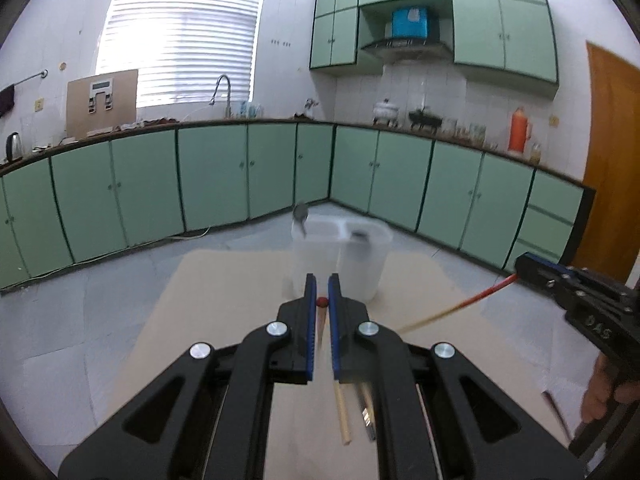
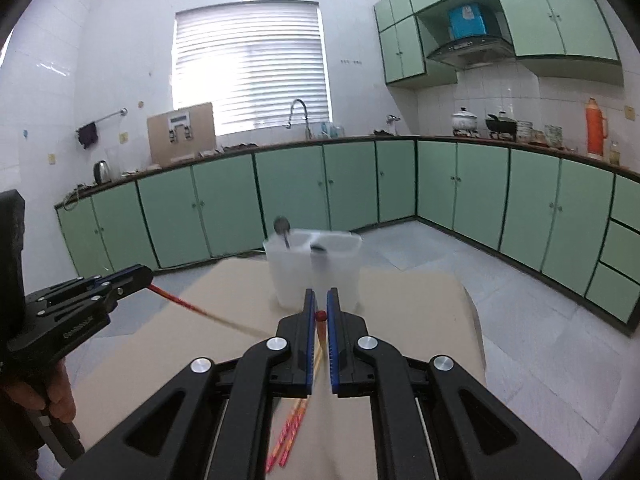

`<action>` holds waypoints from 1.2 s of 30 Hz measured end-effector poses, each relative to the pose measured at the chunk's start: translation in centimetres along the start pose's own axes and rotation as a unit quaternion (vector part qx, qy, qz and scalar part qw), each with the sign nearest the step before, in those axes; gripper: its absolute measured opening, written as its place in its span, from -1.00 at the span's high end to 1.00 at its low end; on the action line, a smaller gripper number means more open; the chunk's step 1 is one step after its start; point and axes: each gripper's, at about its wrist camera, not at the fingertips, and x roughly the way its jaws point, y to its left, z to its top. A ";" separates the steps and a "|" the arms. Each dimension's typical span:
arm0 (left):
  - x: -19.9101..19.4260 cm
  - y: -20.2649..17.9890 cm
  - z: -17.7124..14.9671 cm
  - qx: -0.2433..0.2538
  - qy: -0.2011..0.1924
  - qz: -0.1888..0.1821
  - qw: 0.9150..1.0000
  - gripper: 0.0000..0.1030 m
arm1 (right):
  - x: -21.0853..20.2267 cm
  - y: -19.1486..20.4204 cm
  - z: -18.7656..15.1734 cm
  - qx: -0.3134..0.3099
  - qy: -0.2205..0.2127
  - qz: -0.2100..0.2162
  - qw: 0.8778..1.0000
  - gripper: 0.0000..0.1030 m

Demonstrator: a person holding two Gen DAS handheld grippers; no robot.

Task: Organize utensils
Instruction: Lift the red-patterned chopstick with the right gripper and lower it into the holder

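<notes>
My left gripper (image 1: 322, 280) is shut on a chopstick (image 1: 321, 303) whose red knob end shows between the blue pads. My right gripper (image 2: 321, 294) is shut on a second red-ended chopstick (image 2: 320, 316). Each gripper also shows in the other view: the right gripper (image 1: 522, 268) with its chopstick (image 1: 460, 309) slanting down to the left, the left gripper (image 2: 145, 276) with its chopstick (image 2: 200, 310) slanting down to the right. Just beyond both stands a translucent white two-compartment holder (image 1: 340, 256) (image 2: 316, 276). A spoon (image 1: 300, 216) (image 2: 282, 227) stands in its left compartment, and a dark utensil end (image 1: 360, 235) shows in the right one.
The holder stands on a beige tabletop (image 1: 224, 300). On the tabletop under the left gripper lie a plain wooden chopstick (image 1: 343, 412) and a metal utensil (image 1: 368, 416). Red-patterned chopsticks (image 2: 290, 432) lie under the right gripper. A hand (image 2: 56, 396) holds the left gripper's handle. Green kitchen cabinets line the far walls.
</notes>
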 end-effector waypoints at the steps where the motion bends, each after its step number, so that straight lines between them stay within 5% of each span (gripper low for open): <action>1: -0.1 -0.1 0.5 -0.001 -0.004 -0.003 1.000 0.90 | 0.3 -0.1 0.9 0.001 0.001 0.004 1.000 0.89; 16: 0.4 -0.6 6.4 -0.010 -0.045 -0.053 0.998 0.90 | 2.5 -1.5 7.3 -0.007 0.004 0.041 0.999 0.89; 27: 1.9 -1.1 13.6 0.001 -0.110 -0.055 0.992 0.90 | 3.4 -2.2 15.1 -0.017 -0.054 0.056 0.997 0.89; 36: 6.3 -2.7 19.1 0.025 -0.152 -0.038 0.987 0.90 | 8.1 -2.6 20.4 -0.027 -0.079 0.040 0.996 0.89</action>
